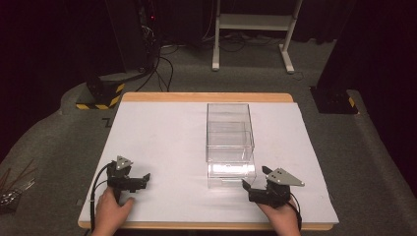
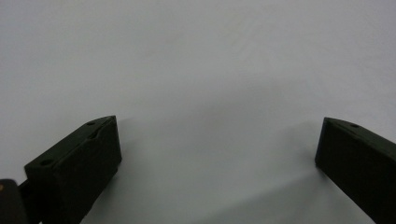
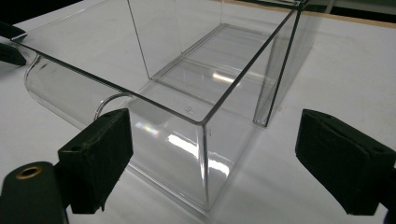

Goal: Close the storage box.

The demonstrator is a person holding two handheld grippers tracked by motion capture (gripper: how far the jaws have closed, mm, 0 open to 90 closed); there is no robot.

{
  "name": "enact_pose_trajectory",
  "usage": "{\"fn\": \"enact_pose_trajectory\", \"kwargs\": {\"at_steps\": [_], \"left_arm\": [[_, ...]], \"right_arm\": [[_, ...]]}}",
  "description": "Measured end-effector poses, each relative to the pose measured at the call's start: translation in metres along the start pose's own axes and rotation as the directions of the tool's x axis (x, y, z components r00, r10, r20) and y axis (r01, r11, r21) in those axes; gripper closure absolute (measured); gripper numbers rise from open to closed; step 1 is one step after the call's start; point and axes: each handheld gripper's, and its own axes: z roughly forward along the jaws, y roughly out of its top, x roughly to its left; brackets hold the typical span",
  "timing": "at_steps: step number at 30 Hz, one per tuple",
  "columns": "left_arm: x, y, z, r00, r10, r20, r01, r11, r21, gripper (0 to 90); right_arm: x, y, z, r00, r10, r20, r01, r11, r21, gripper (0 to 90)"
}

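Right gripper (image 1: 253, 189) jaws wide, empty, near clear drawer box (image 1: 230, 147); left gripper (image 1: 140, 181) likewise open

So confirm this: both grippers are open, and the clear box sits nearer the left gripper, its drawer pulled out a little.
One thing is wrong: the clear box sits nearer the right gripper, not the left gripper, as the high view shows. Both grippers are open, and the drawer is pulled out a little.
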Motion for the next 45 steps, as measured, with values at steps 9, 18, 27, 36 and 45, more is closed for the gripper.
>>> {"fn": "enact_pose_trajectory", "kwargs": {"at_steps": [9,18,27,36,45], "left_arm": [[0.000,0.000,0.000,1.0000,0.004,0.000,-0.004,1.0000,0.003,0.4],[0.000,0.000,0.000,1.0000,0.005,0.000,-0.005,1.0000,0.003,0.4],[0.000,0.000,0.000,1.0000,0.001,-0.001,-0.001,1.0000,0.000,0.4],[0.000,0.000,0.000,1.0000,0.001,-0.001,-0.001,1.0000,-0.002,0.4],[0.000,0.000,0.000,1.0000,0.001,-0.001,-0.001,1.0000,-0.001,0.4]], "right_arm": [[0.000,0.004,0.006,1.0000,0.003,-0.009,-0.003,1.000,0.010,11.3],[-0.003,0.007,0.018,0.9999,0.008,0.010,-0.008,1.000,0.010,10.4],[-0.009,0.011,0.026,0.9996,0.016,0.022,-0.017,1.000,0.014,10.4],[-0.015,0.016,0.033,0.9991,0.023,0.035,-0.024,1.000,0.018,10.4],[-0.019,0.018,0.039,0.9986,0.036,0.038,-0.037,0.999,0.016,10.4]]}}
